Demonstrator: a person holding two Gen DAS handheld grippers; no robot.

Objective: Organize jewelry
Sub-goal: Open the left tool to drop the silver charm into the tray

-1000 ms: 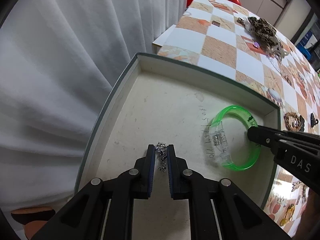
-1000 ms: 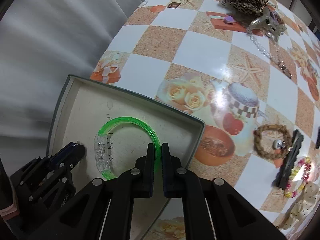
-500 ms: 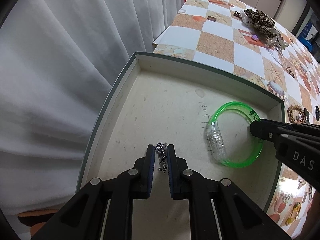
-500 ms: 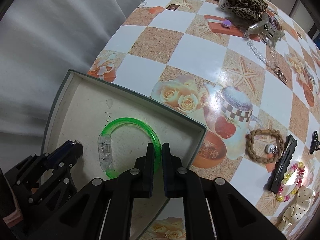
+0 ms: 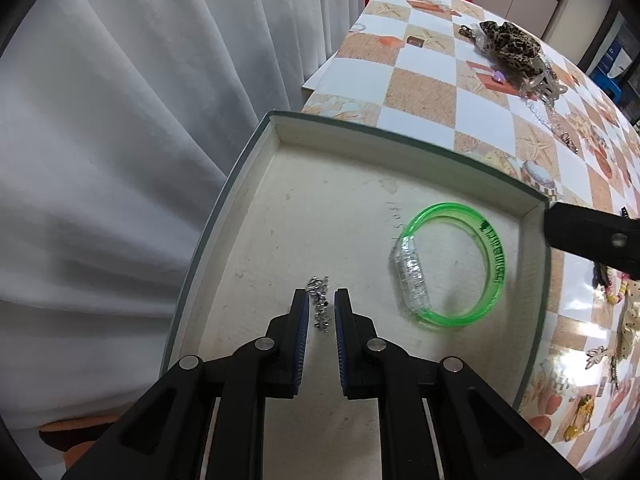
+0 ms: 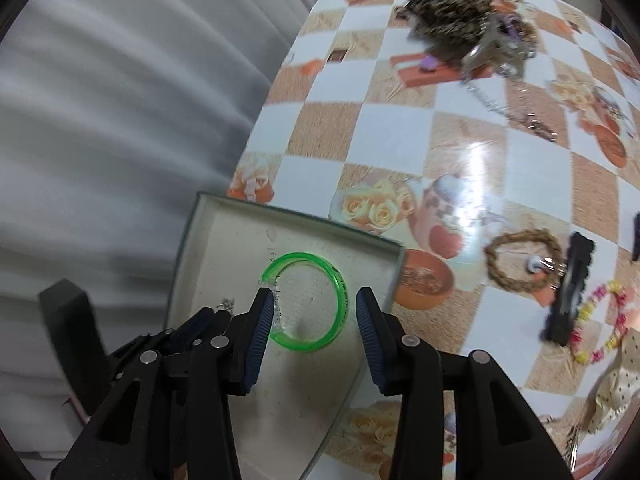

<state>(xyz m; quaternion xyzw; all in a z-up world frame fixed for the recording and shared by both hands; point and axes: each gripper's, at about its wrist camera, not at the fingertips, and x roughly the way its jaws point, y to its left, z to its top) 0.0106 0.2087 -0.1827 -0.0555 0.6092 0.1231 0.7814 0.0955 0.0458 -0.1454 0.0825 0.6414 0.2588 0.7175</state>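
A shallow cream box (image 5: 276,184) with a green rim sits at the table's near corner. A green plastic bangle (image 5: 452,264) lies flat inside it, also in the right wrist view (image 6: 308,300). A small silver trinket (image 5: 318,300) lies on the box floor between the tips of my left gripper (image 5: 320,300), whose jaws stand slightly apart around it. My right gripper (image 6: 314,312) is open and empty, raised above the bangle. Its dark finger shows at the box's right edge in the left wrist view (image 5: 592,236).
The checked tablecloth (image 6: 400,128) holds a leopard scrunchie with clips (image 6: 452,12), a chain (image 6: 504,108), a braided rope bracelet (image 6: 524,260), a black hair clip (image 6: 568,292) and a bead bracelet (image 6: 600,320). A white curtain (image 5: 120,140) hangs left of the box.
My right gripper opened, let go of the green bangle and pulled up and back. My left gripper opened a little around the trinket, which now rests on the box floor.
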